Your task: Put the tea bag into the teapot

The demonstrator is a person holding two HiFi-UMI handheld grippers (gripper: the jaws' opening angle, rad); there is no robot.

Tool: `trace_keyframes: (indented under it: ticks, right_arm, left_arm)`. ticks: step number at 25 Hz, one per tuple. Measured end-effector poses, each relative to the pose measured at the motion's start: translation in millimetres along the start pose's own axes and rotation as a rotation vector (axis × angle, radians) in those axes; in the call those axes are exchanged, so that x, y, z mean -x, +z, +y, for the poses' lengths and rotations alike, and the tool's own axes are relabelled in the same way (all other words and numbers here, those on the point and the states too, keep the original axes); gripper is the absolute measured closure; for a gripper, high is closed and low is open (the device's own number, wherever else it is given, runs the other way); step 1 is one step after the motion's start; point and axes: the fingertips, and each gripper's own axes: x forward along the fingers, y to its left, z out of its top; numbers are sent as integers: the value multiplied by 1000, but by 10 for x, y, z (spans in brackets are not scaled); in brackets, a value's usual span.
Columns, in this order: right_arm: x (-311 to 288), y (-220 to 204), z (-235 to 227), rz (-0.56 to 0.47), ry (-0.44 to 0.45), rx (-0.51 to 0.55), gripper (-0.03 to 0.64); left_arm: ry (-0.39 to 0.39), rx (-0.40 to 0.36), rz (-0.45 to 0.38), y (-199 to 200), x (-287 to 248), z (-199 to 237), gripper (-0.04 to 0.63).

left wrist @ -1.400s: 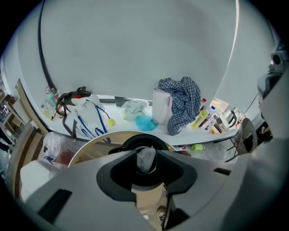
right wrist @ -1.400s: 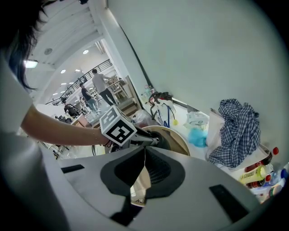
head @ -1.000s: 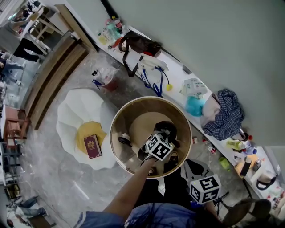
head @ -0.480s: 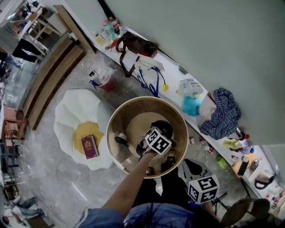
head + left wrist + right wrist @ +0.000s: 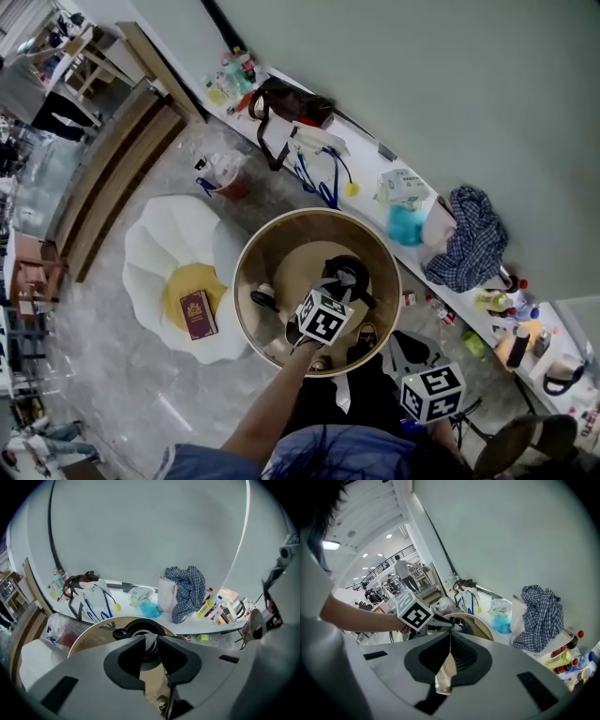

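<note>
A black teapot point(image 5: 349, 275) stands without a lid on the round wooden table point(image 5: 251, 272). My left gripper point(image 5: 337, 291) hangs just over its mouth, marker cube toward me. In the left gripper view the jaws of the left gripper point(image 5: 151, 639) are opening, with a gap between the tips above the teapot point(image 5: 125, 632). A small pale thing shows in that gap; I cannot tell whether it is the tea bag. From the right gripper view, the left gripper point(image 5: 458, 626) has a white bit at its tip. My right gripper point(image 5: 450, 637) is shut and empty, held low beside me.
The table's raised rim point(image 5: 91, 637) encloses small cups point(image 5: 264, 295) near the teapot. To its left is a white petal-shaped seat point(image 5: 159, 253) holding a red book point(image 5: 197, 314). A white shelf point(image 5: 375, 169) along the wall carries bags, bottles and a checked cloth point(image 5: 473, 239).
The left gripper stays at the teapot's mouth and has slipped back a little toward me. The right gripper has hardly moved.
</note>
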Motion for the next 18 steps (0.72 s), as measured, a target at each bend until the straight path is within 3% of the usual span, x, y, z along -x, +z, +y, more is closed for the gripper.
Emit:
trace_keyframes:
  ticks: [5, 9, 18]
  right_arm:
    - [9, 70, 111, -25, 0, 16, 598]
    - [63, 115, 245, -43, -5, 37, 598]
    - [204, 289, 644, -120, -8, 53, 598]
  left_arm:
    - [-4, 0, -44, 11, 274, -54, 509]
    - [-12, 21, -135, 102, 655, -143, 511]
    - [-43, -9, -269, 32, 1522, -415, 529]
